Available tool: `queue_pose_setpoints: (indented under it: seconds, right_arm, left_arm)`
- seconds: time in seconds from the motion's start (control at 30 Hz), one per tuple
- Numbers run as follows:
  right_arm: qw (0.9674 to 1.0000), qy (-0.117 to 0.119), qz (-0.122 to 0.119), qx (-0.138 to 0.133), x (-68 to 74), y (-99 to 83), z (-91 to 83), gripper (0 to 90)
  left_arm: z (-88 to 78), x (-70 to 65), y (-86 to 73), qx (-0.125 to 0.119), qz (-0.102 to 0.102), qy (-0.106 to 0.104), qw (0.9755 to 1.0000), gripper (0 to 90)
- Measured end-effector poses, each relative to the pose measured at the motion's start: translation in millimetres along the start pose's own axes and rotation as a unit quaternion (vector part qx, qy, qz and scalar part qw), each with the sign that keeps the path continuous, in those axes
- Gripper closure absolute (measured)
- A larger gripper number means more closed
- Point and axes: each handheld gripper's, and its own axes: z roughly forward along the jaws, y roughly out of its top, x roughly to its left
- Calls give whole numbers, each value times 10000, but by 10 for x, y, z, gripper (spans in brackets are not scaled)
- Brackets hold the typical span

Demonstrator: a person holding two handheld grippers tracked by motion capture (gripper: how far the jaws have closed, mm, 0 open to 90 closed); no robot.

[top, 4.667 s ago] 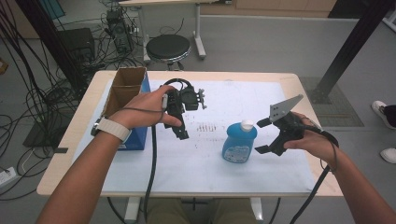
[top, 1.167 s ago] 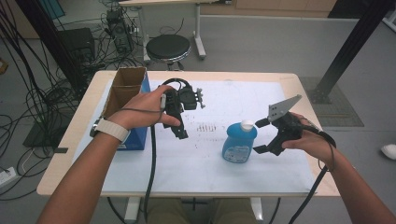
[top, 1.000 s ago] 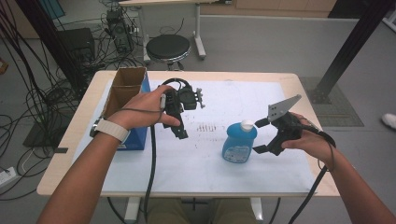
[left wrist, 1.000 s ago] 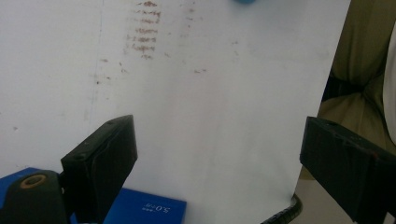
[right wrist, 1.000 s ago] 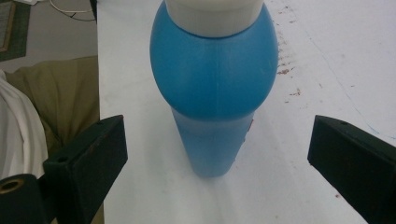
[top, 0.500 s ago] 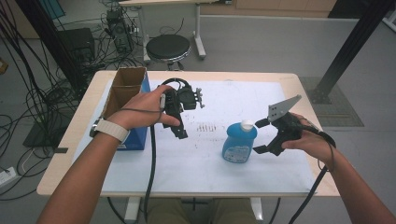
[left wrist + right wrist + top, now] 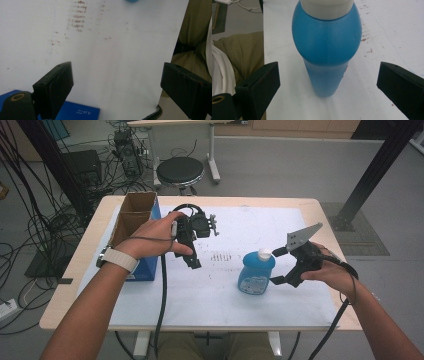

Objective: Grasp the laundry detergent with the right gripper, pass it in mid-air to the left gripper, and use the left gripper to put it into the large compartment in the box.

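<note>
Right of centre on the counter (image 7: pixel 200 320), a blue dish-soap bottle (image 7: pixel 256 272) stands upright before the right gripper (image 7: pixel 277 266), whose jaws are spread without touching it. Left of centre, the left gripper (image 7: pixel 192 260) hangs spread over white paper (image 7: pixel 260 230), beside an open cardboard box (image 7: pixel 131 215).

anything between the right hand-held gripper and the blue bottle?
Nothing. In the right gripper view the blue bottle stands straight ahead of the open right hand-held gripper, with bare white sheet in the gap; neither jaw touches it.
</note>
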Motion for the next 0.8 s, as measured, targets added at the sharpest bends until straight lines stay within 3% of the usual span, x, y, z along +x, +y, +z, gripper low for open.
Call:
queue_pose_setpoints:
  seconds: [0.8]
  right_arm:
    - [9994, 57, 25, -329, 11, -128, 271, 87]
  left_arm:
    - [36, 3, 3, -29, -36, -20, 10000, 115]
